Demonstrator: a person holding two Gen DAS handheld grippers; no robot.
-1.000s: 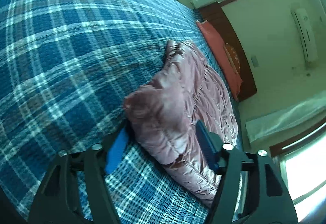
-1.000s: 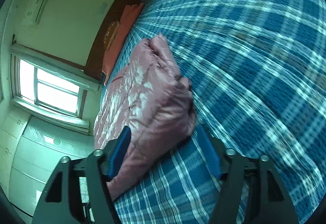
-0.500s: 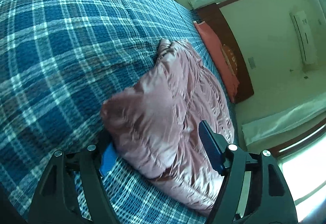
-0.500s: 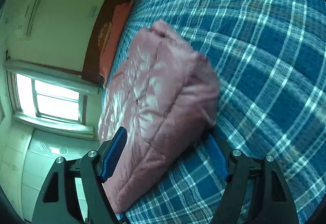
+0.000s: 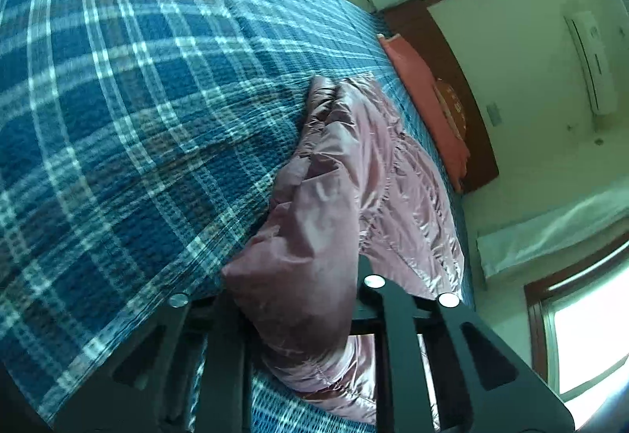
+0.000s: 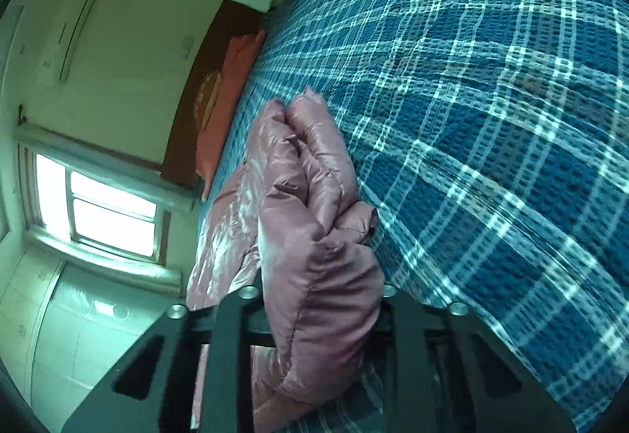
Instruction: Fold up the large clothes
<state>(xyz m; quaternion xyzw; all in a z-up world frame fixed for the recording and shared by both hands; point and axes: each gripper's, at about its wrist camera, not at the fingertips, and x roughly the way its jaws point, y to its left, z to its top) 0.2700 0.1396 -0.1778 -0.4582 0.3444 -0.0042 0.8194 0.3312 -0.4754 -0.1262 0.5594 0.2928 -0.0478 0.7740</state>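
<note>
**Pink Padded Jacket Pinched at Two Places on a Plaid Bed**

In the left wrist view, most of the frame from the left edge to the middle is filled by a blue plaid bedspread (image 5: 129,110). Just right of centre, a shiny pink quilted jacket (image 5: 377,173) is laid on that bedspread, stretched away towards an orange pillow (image 5: 424,98) that is set against a dark wooden headboard (image 5: 456,79). At the bottom, a thick fold of the jacket is gathered between the fingers of the left gripper (image 5: 293,311), whose jaws are closing and are drawn in narrow, with the padded fabric bulged up between them (the blue pads themselves are hidden by the cloth). Further right, a wall-mounted air conditioner (image 5: 589,63) is seen on the pale wall, and a bright window (image 5: 582,334) is seen at the lower right edge.

In the right wrist view, the order is reversed. A window (image 6: 110,212) and pale cabinet doors (image 6: 70,323) are shown at the left, with the air conditioner (image 6: 67,35) above them. The headboard and the orange pillow (image 6: 232,87) are placed next, then the jacket (image 6: 302,173), bunched into rounded ridges. Its near end is squeezed between the fingers of the right gripper (image 6: 320,315), whose jaws are likewise closing to a narrow gap around the fabric. The plaid bedspread (image 6: 491,118) is spread over the whole right side.
</note>
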